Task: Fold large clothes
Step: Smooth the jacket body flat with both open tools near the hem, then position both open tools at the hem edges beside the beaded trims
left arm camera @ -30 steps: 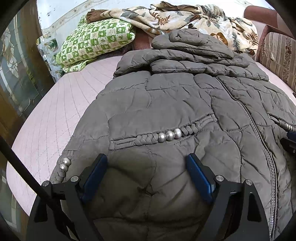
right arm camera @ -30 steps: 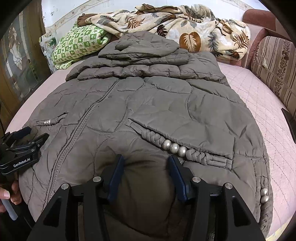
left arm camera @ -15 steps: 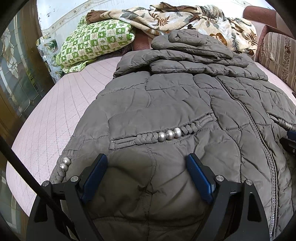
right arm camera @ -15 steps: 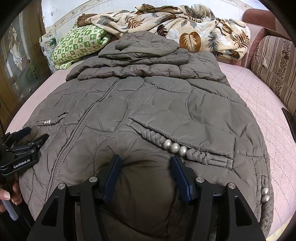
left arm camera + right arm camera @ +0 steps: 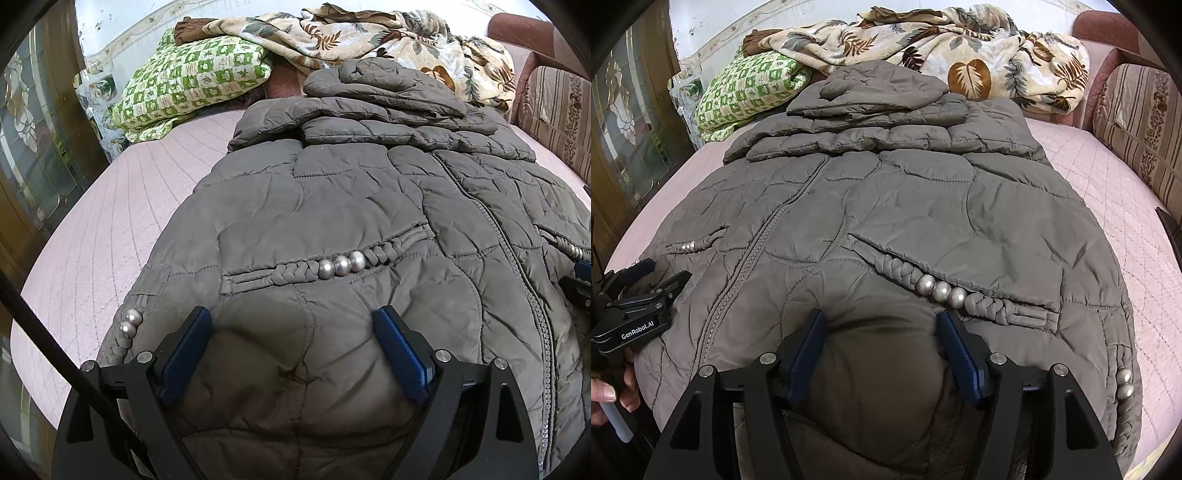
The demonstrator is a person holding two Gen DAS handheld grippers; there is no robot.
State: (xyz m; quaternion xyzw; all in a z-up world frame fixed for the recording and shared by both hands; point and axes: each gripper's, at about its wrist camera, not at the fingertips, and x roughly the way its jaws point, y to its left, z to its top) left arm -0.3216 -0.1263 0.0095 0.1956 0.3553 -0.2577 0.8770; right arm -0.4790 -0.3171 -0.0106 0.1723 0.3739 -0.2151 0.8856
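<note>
A grey-brown quilted puffer jacket (image 5: 351, 206) lies front-up on a bed with a pink quilted cover (image 5: 110, 221), its zipper (image 5: 753, 254) closed, its hood and sleeves folded over the far end. The near hem bulges up at both wrist cameras.

The left hand-held gripper (image 5: 291, 350) has its jaws spread wide, with a puffed section of the hem rising between the blue pads (image 5: 186, 354); the pads sit beside the fabric rather than pinching it. The right hand-held gripper (image 5: 882, 354) is narrower but also released, its pads (image 5: 958, 354) flanking a hump of hem just below the braided pocket trim with three silver beads (image 5: 940, 290).

Bare bed cover shows as a broad strip left of the jacket and a narrower one to its right (image 5: 1108, 184). At the far end lie a green checked pillow (image 5: 192, 88) and a leaf-print blanket (image 5: 960, 55); a striped cushion (image 5: 1137, 122) borders the far right edge.
</note>
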